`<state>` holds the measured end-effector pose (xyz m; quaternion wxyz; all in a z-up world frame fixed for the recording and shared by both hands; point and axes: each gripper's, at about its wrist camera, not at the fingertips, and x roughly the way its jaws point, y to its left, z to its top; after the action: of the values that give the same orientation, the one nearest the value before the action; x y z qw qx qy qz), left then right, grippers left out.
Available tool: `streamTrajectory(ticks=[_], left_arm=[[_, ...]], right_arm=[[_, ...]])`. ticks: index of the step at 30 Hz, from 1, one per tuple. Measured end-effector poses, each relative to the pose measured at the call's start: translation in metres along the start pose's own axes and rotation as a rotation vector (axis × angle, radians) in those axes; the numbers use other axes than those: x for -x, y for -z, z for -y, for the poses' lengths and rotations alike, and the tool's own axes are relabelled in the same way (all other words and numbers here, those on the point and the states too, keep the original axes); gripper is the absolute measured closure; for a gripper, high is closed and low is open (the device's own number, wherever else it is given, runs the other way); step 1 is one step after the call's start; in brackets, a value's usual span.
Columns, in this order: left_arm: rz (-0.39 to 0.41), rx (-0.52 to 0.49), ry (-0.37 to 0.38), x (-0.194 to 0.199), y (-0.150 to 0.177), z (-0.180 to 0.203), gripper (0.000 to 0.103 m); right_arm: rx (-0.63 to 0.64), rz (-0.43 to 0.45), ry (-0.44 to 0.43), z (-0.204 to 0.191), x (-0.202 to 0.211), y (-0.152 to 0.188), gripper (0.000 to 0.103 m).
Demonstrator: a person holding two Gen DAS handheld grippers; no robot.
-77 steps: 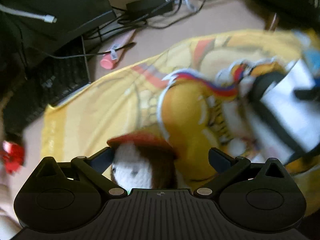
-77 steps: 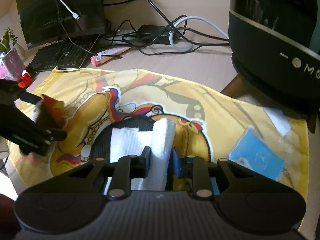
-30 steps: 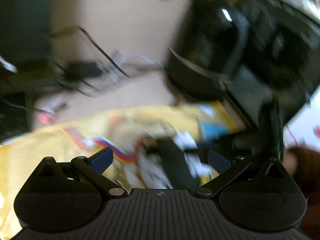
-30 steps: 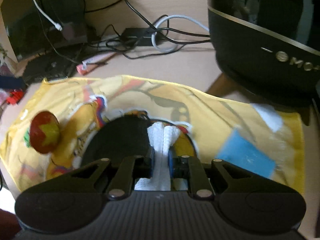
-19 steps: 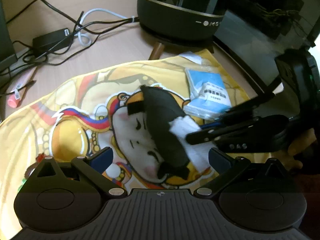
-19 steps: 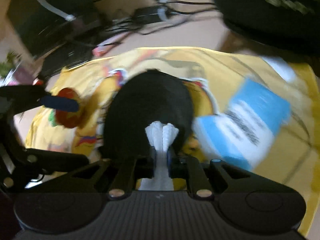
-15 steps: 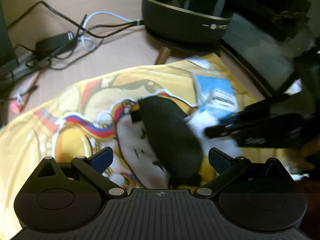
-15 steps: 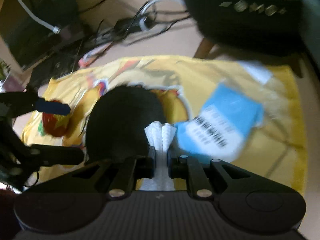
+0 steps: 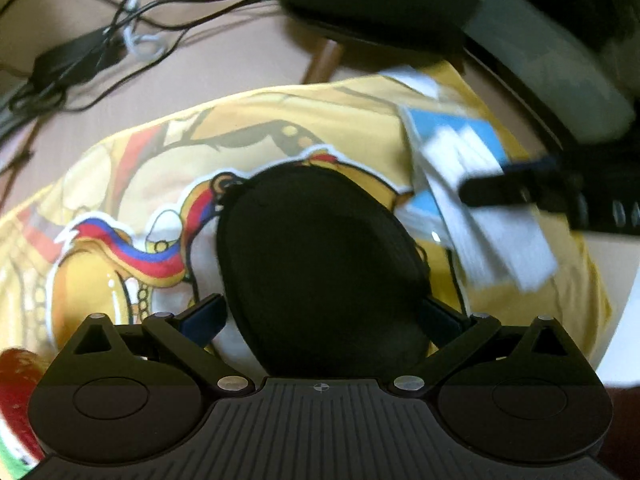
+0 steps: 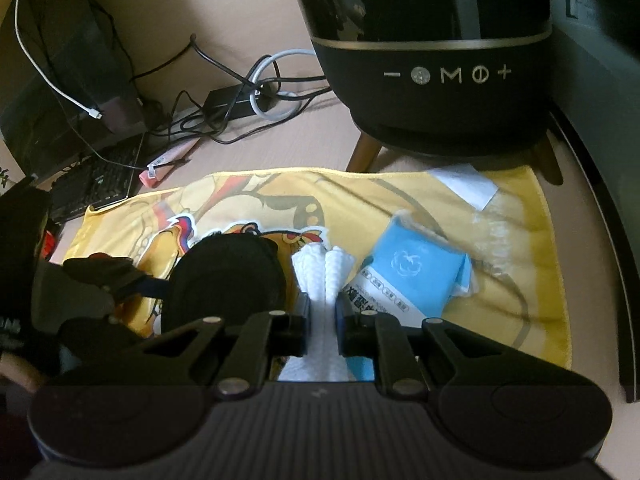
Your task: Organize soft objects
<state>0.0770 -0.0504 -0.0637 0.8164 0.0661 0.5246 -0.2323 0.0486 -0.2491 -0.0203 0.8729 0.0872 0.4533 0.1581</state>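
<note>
Two soft things are in hand, nothing visibly sorted yet; the right gripper (image 10: 322,312) pinches a white folded paper towel (image 10: 322,276) above the yellow printed cloth (image 10: 500,300); the wide-open left gripper (image 9: 322,314) straddles the black oval pouch (image 9: 320,264), not squeezing.

Overall light: dim and warm, daylight-like, no hard lamp spots.
Left wrist view: motion blur throughout, worst at the right, where the white tissue (image 9: 496,236) and blue packet (image 9: 452,128) smear.
Black pouch (image 9: 320,268): near-featureless dark mass, detail lost in shadow.
Right wrist view: sharper; symbols on the black appliance (image 10: 444,76) read clearly.
Glare: pale reflections on the appliance's glossy upper body.
Shadows: soft, pooling under the appliance.
Distortion: fisheye bends the yellow cloth (image 10: 400,200) and the desk edges.
</note>
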Motion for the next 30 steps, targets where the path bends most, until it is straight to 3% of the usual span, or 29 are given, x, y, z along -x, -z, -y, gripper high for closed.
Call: streamTrajectory(ticks=[1,2,3,4,6,7,9,13,15,16,17,20,21,23,25,30], left_arm=[[0.013,0.031,0.019,0.002,0.000,-0.005,0.002],[0.026,0.056,0.034,0.004,-0.001,-0.010,0.015],[0.039,0.071,0.042,0.009,-0.002,-0.014,0.050],[0.053,0.086,0.050,0.013,-0.004,-0.019,0.062],[0.079,0.117,0.067,0.021,-0.007,-0.029,0.079],[0.095,0.112,0.059,0.026,-0.008,-0.031,0.079],[0.141,0.025,-0.007,0.042,-0.011,-0.026,0.079],[0.218,-0.257,-0.179,0.072,-0.014,0.000,0.078],[0.209,-0.293,-0.205,0.077,-0.016,0.002,0.070],[0.196,-0.277,-0.196,0.079,-0.017,0.000,0.062],[0.179,-0.239,-0.173,0.080,-0.017,-0.005,0.047],[0.129,-0.134,-0.082,0.080,-0.011,-0.011,0.035],[0.121,-0.111,-0.026,0.080,-0.007,-0.012,0.023],[0.125,-0.090,0.068,0.081,0.001,-0.010,0.009],[0.132,-0.089,0.137,0.080,0.008,-0.005,0.009],[0.108,-0.120,0.196,0.063,0.014,0.001,0.009]], right_arm=[[-0.004,0.000,-0.001,0.000,0.000,0.000,0.088],[-0.008,0.000,-0.002,0.001,0.001,0.001,0.088],[-0.010,0.002,-0.003,0.001,0.001,0.000,0.088],[-0.012,0.004,-0.003,0.001,0.002,0.000,0.088],[-0.014,0.009,-0.002,0.001,0.003,-0.001,0.088],[-0.014,0.011,-0.002,0.001,0.003,-0.001,0.088],[-0.011,0.015,-0.003,0.000,0.004,-0.002,0.088],[-0.010,0.012,-0.005,-0.001,0.003,-0.002,0.088],[-0.012,0.006,-0.010,-0.001,0.001,-0.003,0.088],[-0.006,0.001,-0.022,-0.002,0.002,-0.002,0.088],[0.000,-0.004,-0.034,-0.004,0.002,-0.002,0.088],[0.009,-0.033,-0.070,-0.009,0.000,0.004,0.088],[0.007,-0.052,-0.065,-0.010,-0.005,0.006,0.088],[0.021,-0.083,-0.026,-0.014,-0.017,0.011,0.088],[0.041,-0.102,0.000,-0.019,-0.028,0.013,0.088],[0.122,-0.110,0.083,-0.029,-0.041,0.014,0.088]])
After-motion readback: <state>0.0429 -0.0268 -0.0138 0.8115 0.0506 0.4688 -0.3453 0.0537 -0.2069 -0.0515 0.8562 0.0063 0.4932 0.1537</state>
